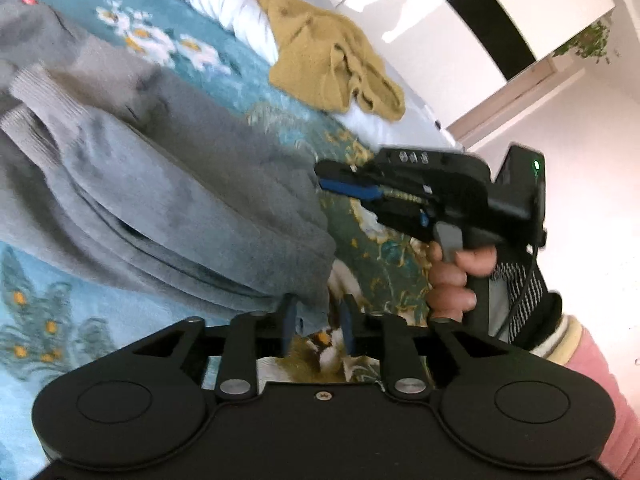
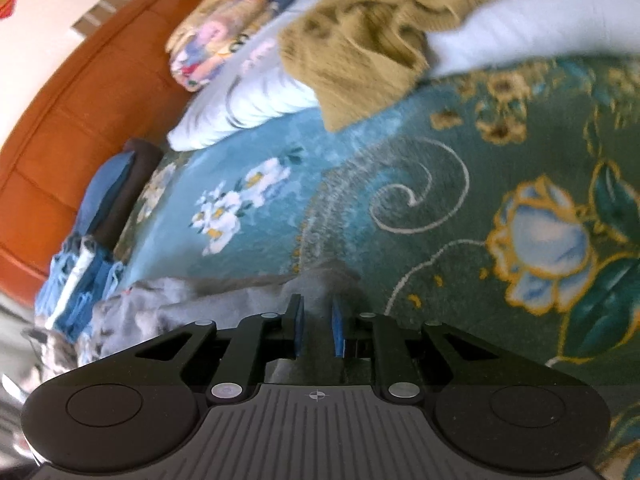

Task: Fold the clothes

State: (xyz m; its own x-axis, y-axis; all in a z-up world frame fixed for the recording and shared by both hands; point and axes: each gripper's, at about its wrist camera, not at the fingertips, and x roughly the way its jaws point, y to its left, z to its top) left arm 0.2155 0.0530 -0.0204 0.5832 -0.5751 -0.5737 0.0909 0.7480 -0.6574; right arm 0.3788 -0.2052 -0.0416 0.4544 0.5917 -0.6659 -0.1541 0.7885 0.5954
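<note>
Right gripper [image 2: 318, 330] clamped on grey sweater [image 1: 168, 184] edge, held for fold; left gripper [image 1: 316, 330] parted, empty, near hem at blanket [image 2: 440, 208] edge.

a home bedroom: floral blanket [image 2: 280, 208], white pillow [image 2: 256, 104], orange headboard [image 2: 80, 92], stacked bedding [image 2: 216, 40]

soft grey fleece sweater [image 1: 168, 184], fuzzy mustard knit [image 1: 332, 60], matt black plastic tool [image 1: 316, 326]
</note>
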